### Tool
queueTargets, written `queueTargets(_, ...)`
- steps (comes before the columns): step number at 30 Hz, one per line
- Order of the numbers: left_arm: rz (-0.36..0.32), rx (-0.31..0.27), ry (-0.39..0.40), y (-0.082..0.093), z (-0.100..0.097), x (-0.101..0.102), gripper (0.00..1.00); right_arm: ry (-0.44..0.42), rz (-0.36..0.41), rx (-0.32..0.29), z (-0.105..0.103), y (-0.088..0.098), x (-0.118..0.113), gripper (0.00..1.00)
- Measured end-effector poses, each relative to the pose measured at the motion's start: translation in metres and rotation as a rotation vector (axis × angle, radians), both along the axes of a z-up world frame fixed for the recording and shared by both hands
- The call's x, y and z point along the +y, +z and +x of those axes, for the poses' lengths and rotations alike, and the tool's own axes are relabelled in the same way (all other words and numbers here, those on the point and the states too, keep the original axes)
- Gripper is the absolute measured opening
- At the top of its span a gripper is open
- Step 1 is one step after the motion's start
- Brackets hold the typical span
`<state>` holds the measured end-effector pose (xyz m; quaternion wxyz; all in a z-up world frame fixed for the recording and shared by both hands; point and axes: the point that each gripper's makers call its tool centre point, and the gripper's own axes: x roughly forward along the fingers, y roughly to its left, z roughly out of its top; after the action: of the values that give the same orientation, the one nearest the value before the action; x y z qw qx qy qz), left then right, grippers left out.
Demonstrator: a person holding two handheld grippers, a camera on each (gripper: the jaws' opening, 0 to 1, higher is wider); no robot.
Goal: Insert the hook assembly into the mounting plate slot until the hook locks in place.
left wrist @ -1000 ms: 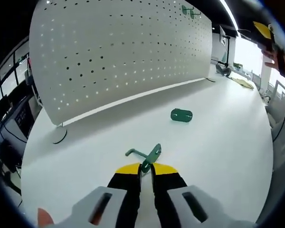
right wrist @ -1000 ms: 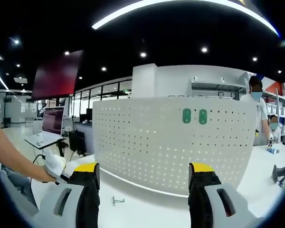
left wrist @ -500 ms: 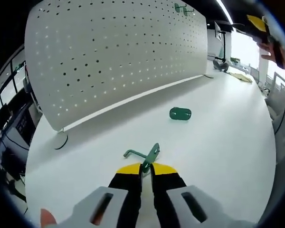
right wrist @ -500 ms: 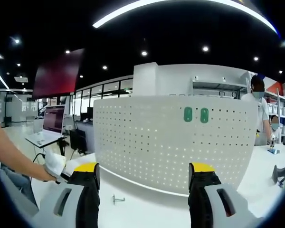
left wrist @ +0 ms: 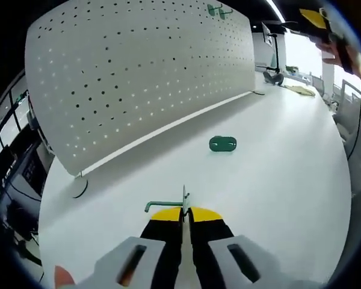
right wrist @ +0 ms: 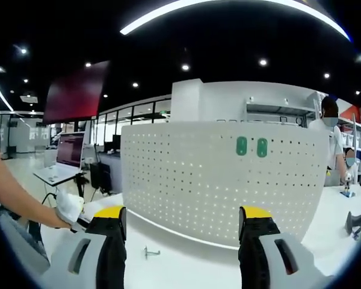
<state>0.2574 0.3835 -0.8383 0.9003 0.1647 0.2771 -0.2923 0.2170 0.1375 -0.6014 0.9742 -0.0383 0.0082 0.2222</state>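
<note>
Hook assembly (left wrist: 167, 205) clamped in left gripper (left wrist: 184, 215); right gripper (right wrist: 182, 224) agape

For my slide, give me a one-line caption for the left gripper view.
Left gripper shut on a green hook above the white table, green mounting plate lying ahead near the pegboard.

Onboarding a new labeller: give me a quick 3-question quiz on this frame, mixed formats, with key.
1. True or false: the left gripper is shut on the green hook.
2. The loose green plate lies: A) on the white table B) mounted on the pegboard C) in the right gripper.
3. Fill in: the right gripper's jaws stand ____ with nothing between them.

Key: 1 true; 2 A; 3 open.
</note>
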Motion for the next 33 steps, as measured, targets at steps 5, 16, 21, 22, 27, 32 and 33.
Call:
queueTargets(5,0.016,-0.022,-0.022,0.006,-0.003,-0.002,0.03,0.006,-0.002,-0.004,-0.001,0.003,0.001,0.77)
queueTargets(16,0.05,-0.116,-0.115,0.038,-0.009,-0.019,0.03,0.023,-0.004,-0.013,-0.004,0.007,0.007,0.77)
queueTargets(21,0.054,-0.17,-0.163,0.059,-0.014,-0.03,0.03,0.035,-0.005,-0.017,-0.006,0.01,0.01,0.76)
queueTargets(22,0.055,-0.189,-0.177,0.065,-0.015,-0.033,0.03,0.037,-0.004,-0.018,-0.006,0.011,0.01,0.76)
queueTargets(27,0.041,-0.239,-0.212,0.088,-0.02,-0.044,0.03,0.047,-0.006,-0.02,-0.008,0.013,0.013,0.75)
queueTargets(32,0.028,-0.293,-0.259,0.113,-0.03,-0.056,0.03,0.06,-0.006,-0.024,-0.011,0.016,0.017,0.74)
queueTargets(33,0.026,-0.304,-0.27,0.119,-0.033,-0.059,0.03,0.062,-0.007,-0.026,-0.011,0.017,0.017,0.74)
